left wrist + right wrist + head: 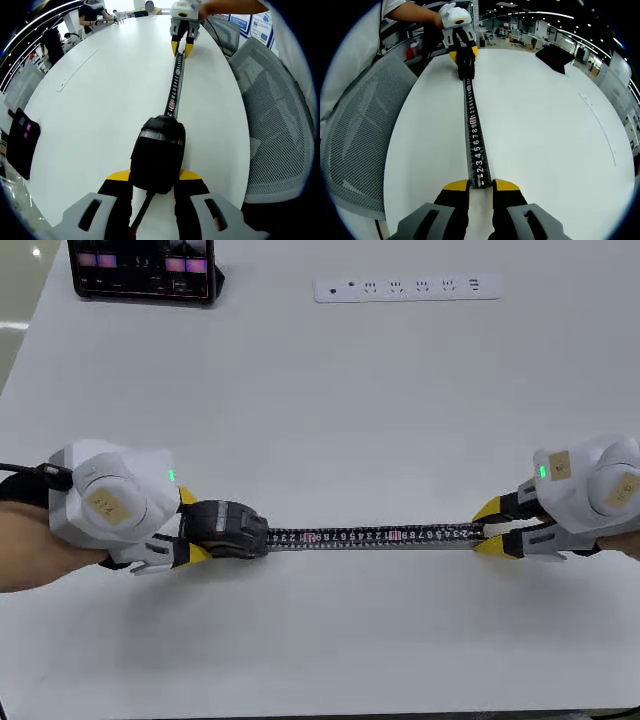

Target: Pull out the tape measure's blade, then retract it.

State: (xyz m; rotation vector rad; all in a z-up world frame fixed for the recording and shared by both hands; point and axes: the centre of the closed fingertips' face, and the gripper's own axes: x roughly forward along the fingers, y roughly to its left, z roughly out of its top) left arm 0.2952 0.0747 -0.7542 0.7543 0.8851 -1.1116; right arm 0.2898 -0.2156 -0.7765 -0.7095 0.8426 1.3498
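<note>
Tape measure (225, 530) at lower left on the bench (320, 390), case clenched in the left gripper (193, 527), blade (375, 536) stretched horizontally rightward to the right gripper (488, 528), which grasps its tip.

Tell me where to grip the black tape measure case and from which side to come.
Grip the black, rounded tape measure case across its two broad side faces, at the rear half, coming from the end opposite the blade mouth. The dark numbered blade runs out the front toward the right claw, so the rear is free; the left claw clamps it just so.
</note>
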